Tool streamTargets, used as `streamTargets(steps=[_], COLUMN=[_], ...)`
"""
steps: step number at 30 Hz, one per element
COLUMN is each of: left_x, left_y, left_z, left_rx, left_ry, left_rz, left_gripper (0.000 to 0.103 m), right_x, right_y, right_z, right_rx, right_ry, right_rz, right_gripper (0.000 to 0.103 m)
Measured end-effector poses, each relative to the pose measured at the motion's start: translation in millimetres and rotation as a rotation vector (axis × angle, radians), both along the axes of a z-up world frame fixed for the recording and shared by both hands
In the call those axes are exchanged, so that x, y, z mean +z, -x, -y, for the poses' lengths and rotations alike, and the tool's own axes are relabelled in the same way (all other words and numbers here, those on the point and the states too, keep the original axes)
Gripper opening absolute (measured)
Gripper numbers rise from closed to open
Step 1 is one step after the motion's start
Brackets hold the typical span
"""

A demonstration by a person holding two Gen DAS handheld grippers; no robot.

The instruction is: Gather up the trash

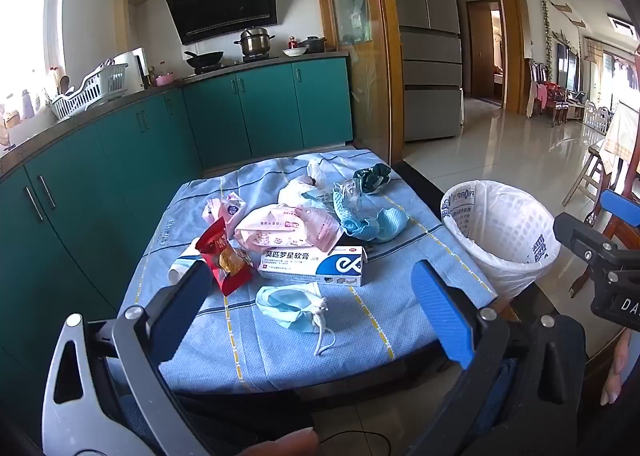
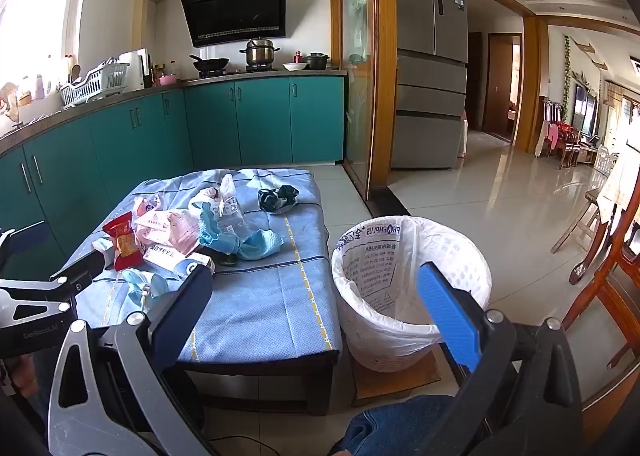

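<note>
Trash waiting: blue face mask (image 1: 294,306) nearest, bin (image 1: 500,232) at two o'clock. Holding left gripper (image 1: 316,296) and right gripper (image 2: 320,292) spread wide, empty. Aiming low, pinching mask's middle.

left gripper (image 1: 316,298): grey metal frame, round screws, blue ribbed pads (image 1: 442,306).
right gripper (image 2: 320,298): same build, black housing.
person: bare fingers (image 1: 616,368), blue jeans knee (image 2: 396,422).
</note>
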State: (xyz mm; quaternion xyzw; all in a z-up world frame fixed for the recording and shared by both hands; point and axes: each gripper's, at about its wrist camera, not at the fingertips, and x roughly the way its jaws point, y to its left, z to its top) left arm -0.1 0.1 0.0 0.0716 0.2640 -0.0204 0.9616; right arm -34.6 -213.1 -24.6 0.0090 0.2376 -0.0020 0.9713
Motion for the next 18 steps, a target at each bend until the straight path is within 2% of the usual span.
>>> streamTargets(steps=[18], left_x=[0.5], left_y=[0.7], left_z=[0.3], left_rx=[0.001], left_ry=[0.0], left_rz=[0.001], left_gripper=[0.1], right_x=[-1.4], right_y=[0.1], right_z=[-2.4], right_rx=[0.0], right_ry=[-0.002], right_rz=[0.0], right_gripper=[0.1])
